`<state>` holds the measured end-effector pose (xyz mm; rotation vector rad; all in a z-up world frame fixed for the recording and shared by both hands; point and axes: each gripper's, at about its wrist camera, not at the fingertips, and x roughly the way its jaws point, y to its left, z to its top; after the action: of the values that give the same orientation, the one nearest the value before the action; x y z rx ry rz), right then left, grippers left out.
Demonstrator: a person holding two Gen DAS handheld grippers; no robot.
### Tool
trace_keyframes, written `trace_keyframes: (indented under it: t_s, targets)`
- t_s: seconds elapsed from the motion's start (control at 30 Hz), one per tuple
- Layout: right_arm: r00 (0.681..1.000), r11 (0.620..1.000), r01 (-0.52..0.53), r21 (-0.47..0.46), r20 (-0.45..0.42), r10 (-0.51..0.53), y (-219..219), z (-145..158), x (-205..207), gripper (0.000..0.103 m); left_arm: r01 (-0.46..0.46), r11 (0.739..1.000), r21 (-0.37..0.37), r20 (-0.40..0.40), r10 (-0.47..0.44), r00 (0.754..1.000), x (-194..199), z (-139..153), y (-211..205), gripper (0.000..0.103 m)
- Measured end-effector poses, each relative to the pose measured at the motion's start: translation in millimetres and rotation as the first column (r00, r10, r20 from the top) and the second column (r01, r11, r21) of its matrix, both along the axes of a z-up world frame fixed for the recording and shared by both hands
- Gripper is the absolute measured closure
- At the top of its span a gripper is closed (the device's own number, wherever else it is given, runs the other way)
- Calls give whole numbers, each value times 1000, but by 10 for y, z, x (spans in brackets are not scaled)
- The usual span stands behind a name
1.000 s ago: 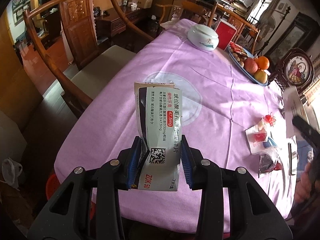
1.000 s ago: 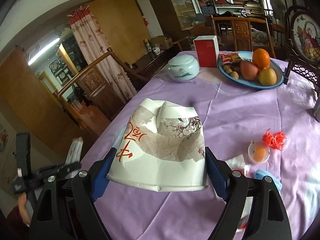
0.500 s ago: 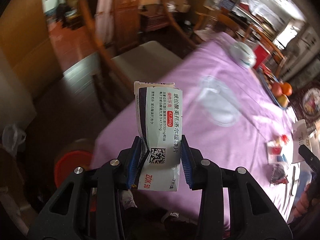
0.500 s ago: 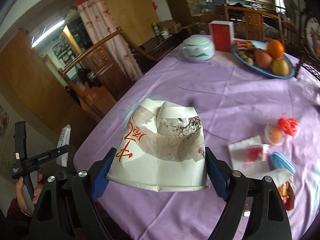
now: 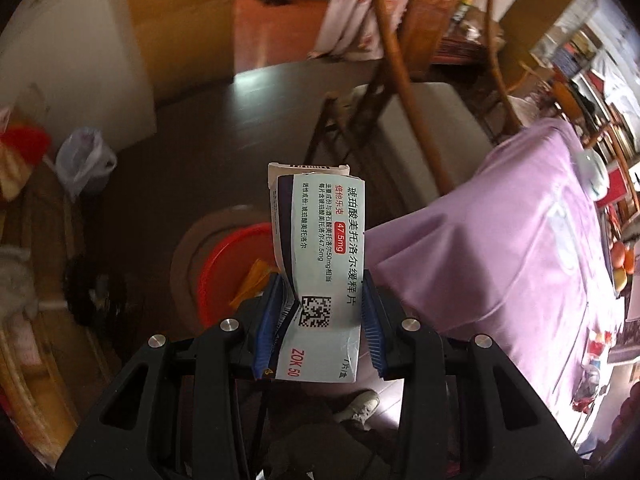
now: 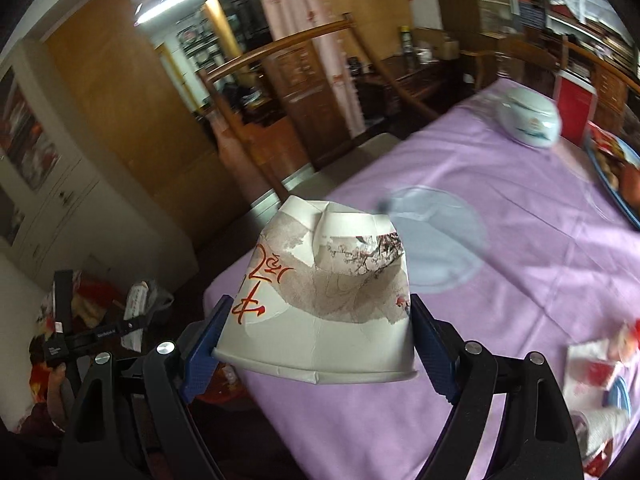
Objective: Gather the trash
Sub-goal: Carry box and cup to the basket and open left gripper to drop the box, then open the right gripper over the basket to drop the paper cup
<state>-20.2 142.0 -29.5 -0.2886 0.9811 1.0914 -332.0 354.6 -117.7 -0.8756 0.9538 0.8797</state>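
The light medicine box point(image 5: 320, 272) is pinched by the left gripper point(image 5: 318, 320) (cardboard already dented); red bin point(image 5: 232, 268) at 9 o'clock

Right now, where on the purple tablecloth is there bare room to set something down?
The near half of the tablecloth, between its left edge and the white lidded jar, is bare. The near right corner is crowded with wrappers; the fruit plate fills the far right.

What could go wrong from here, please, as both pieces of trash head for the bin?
The medicine box is pinched only at its crumpled lower end, so it might swing or slip before it is over the red bin. The crushed paper cup hangs above the table edge; released now, it would likely miss.
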Motion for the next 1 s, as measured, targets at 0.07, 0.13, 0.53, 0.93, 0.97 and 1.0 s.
trace_keyframes:
  t_s: [0.07, 0.13, 0.53, 0.93, 0.97, 1.0]
  targets:
    - [1000, 1000, -24, -5, 2, 24, 104, 7, -94, 19, -10, 1000, -7, 0, 10, 1000, -87, -13, 20, 64]
    - [999, 999, -41, -8, 5, 41, 178, 12, -164, 19, -13, 1000, -14, 3, 13, 1000, -127, -24, 36, 64]
    - [994, 994, -108, -36, -10, 108, 479, 0, -462, 19, -70, 994, -80, -17, 69, 997, -293, -122, 212, 18]
    - [939, 938, -343, -49, -55, 341, 1126, -89, -1065, 19, -233, 970, -71, -20, 232, 972, -956, 1, 284, 17]
    - [927, 926, -374, -50, -61, 371, 1207, -97, -1159, 19, -245, 967, -69, -20, 245, 969, -1016, 17, 283, 17]
    - [918, 918, -394, -50, -65, 390, 1258, -104, -1216, 19, -256, 964, -69, -19, 255, 967, -1070, 29, 274, 17]
